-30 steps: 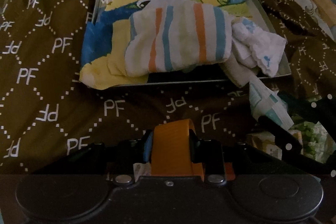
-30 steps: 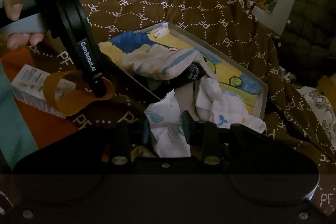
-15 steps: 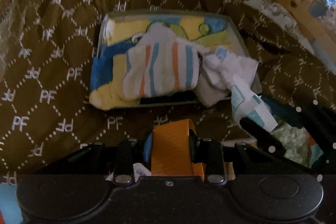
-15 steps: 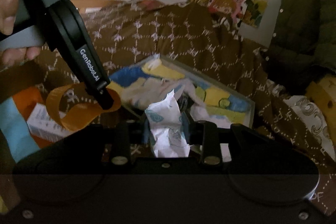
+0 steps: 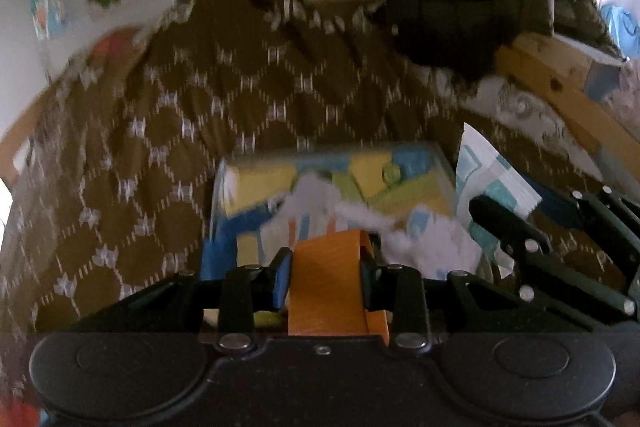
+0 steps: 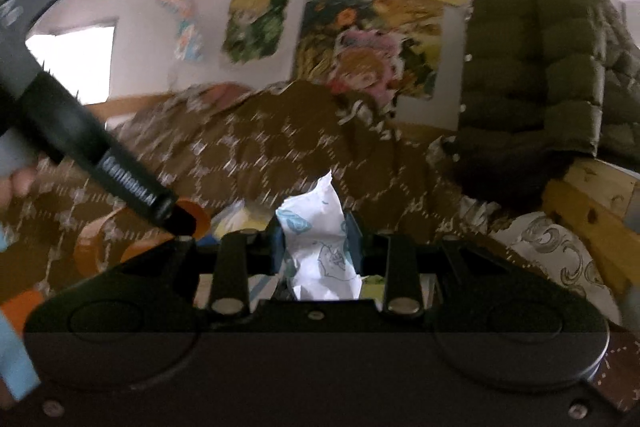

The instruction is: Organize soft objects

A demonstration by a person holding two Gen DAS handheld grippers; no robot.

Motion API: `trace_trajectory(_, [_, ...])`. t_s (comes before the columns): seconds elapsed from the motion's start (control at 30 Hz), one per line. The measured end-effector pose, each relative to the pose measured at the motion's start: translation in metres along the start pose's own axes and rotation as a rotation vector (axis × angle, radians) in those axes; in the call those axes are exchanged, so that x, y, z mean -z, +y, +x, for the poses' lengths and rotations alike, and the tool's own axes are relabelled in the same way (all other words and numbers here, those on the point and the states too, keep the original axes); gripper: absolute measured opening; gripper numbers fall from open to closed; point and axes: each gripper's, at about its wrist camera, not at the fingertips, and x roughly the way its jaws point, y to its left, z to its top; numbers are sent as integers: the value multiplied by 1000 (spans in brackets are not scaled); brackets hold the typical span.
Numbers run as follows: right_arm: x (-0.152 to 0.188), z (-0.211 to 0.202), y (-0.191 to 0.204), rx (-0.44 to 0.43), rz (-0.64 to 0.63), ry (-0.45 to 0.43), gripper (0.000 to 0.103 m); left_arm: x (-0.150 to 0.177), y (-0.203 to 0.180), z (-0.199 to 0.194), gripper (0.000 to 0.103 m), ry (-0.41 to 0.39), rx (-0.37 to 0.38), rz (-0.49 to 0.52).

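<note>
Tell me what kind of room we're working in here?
Most likely a child's bedroom: a bed under a brown patterned bedspread, colourful cartoon pictures stuck on the wall, and a wooden bed frame with a dark puffer jacket draped over it.

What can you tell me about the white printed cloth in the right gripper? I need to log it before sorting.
The white printed cloth looks thin, soft and crumpled, with teal-blue line drawings. It stands upright, pinched between the fingers of the right gripper, its peak poking above them, lifted clear of the brown bedspread. Nothing else touches it.
</note>
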Motion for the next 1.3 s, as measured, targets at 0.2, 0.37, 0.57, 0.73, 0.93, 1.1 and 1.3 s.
trace_trajectory(0.2, [-12, 18, -29, 29, 130, -42, 24, -21, -7, 7, 36, -89, -22, 1])
trace_trajectory(0.37, [-6, 27, -44, 38, 210, -62, 24, -31, -8, 25, 36, -141, -39, 7])
trace_trajectory(0.57, [14, 41, -55, 38, 271, -65, 24, -40, 2, 57, 36, -204, -64, -59])
trace_trajectory(0.73, [37, 66, -65, 46, 323, -36, 24, -44, 14, 90, 36, -232, -82, -132])
trace_trajectory(0.93, [64, 87, -68, 45, 361, 34, 24, -41, 29, 128, 36, -193, -95, -232])
trace_trajectory(1.1, [80, 99, -62, 36, 360, 76, 24, -32, 40, 148, 36, -170, -115, -282])
trace_trajectory(1.3, [94, 120, -44, 22, 334, 139, 25, -18, 50, 167, 36, -111, -128, -329])
